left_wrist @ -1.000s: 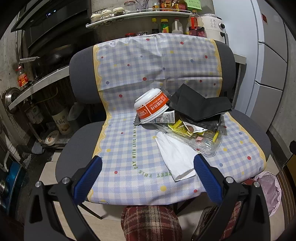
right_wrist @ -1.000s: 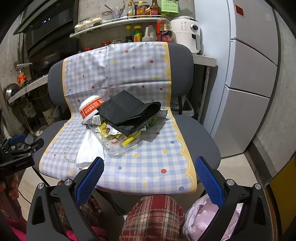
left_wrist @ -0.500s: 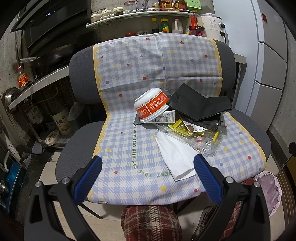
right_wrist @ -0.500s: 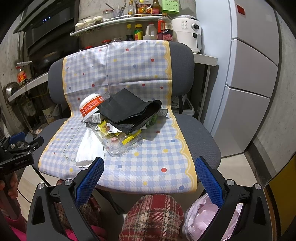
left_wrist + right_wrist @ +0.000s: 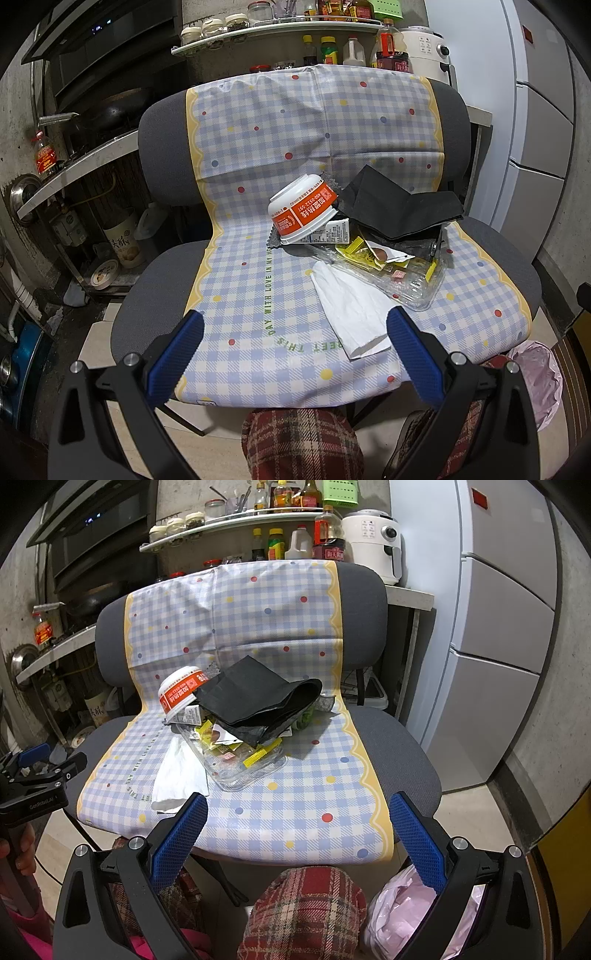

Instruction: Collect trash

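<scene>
A pile of trash lies on a chair seat covered by a checked cloth (image 5: 240, 295). It holds an overturned orange-and-white bowl (image 5: 301, 212), a folded black bag (image 5: 399, 210), a clear plastic tray (image 5: 406, 284) with yellow sachets, and a white napkin (image 5: 351, 310). The same bowl (image 5: 181, 692), black bag (image 5: 255, 698), tray (image 5: 243, 768) and napkin (image 5: 181, 775) show in the right wrist view. My left gripper (image 5: 295, 334) is open and empty, near the seat's front edge. My right gripper (image 5: 297, 814) is open and empty, also in front of the seat.
A bin lined with a pink bag (image 5: 399, 915) stands on the floor at the lower right, also seen in the left wrist view (image 5: 535, 376). A grey fridge (image 5: 498, 646) is at the right. Kitchen shelves with bottles (image 5: 332, 48) are behind the chair.
The right gripper has moved a little closer to the chair. The left gripper has hardly moved. Both stay open.
</scene>
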